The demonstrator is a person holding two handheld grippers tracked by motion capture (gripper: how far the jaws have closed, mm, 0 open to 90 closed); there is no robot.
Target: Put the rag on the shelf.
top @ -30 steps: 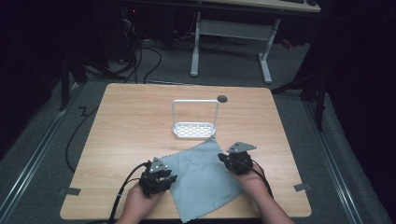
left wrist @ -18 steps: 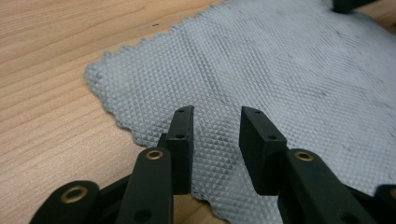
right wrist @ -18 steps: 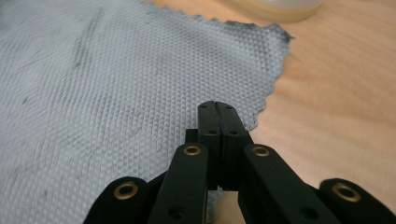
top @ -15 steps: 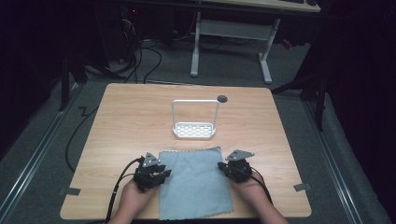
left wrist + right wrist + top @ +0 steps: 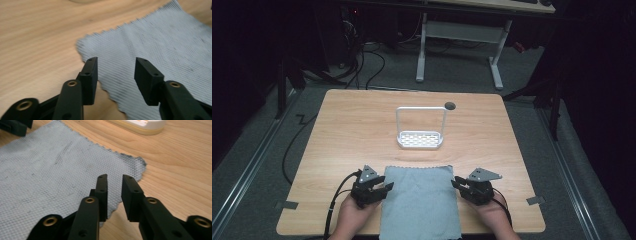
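Left hand-held gripper (image 5: 384, 187) has just been opening, jaws apart with the left edge of the grey cloth (image 5: 421, 200) under the gap but unpinched; right hand-held gripper (image 5: 458, 183) has also just been opening, jaws a narrow gap apart at the cloth's right edge, gripping nothing. Cloth lies flat at 6 o'clock on the surface (image 5: 352, 130), near end past the front edge, white rack (image 5: 420, 139) at 12; risk: a jaw snagging the weave rucks it or drags it off. No readable writing or brand.

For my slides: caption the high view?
Grey cloth lies flat on the table; left gripper and right gripper, jaws just opened, flank it.
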